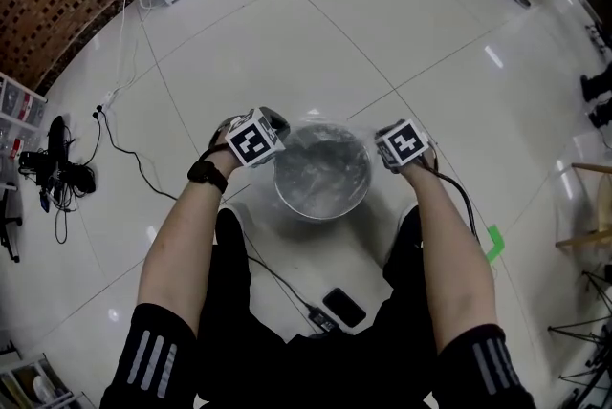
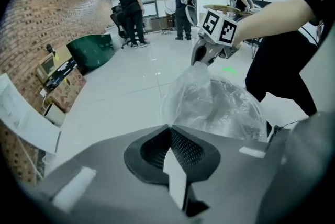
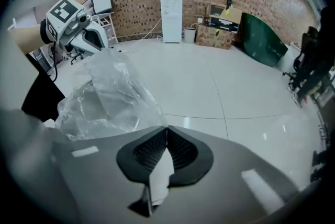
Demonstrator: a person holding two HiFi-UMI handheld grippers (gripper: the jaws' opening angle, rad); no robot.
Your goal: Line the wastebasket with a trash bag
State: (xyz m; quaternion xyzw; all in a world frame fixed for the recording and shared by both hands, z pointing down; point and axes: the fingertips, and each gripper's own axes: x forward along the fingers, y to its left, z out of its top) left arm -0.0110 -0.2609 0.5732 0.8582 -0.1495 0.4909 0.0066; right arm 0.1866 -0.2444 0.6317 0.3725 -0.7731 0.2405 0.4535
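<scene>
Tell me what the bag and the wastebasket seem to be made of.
Bag: thin, clear plastic film with a glossy finish; it is see-through, crinkled and catches glare. Wastebasket: round and greyish, seen only through the bag; it could be plastic or metal, I cannot tell which.

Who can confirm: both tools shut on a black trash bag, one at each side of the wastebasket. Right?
Wrong colour: the trash bag is clear, not black, as the left gripper view shows. The rest holds: the left tool and right tool are both shut on it, one at each side of the wastebasket.
</scene>
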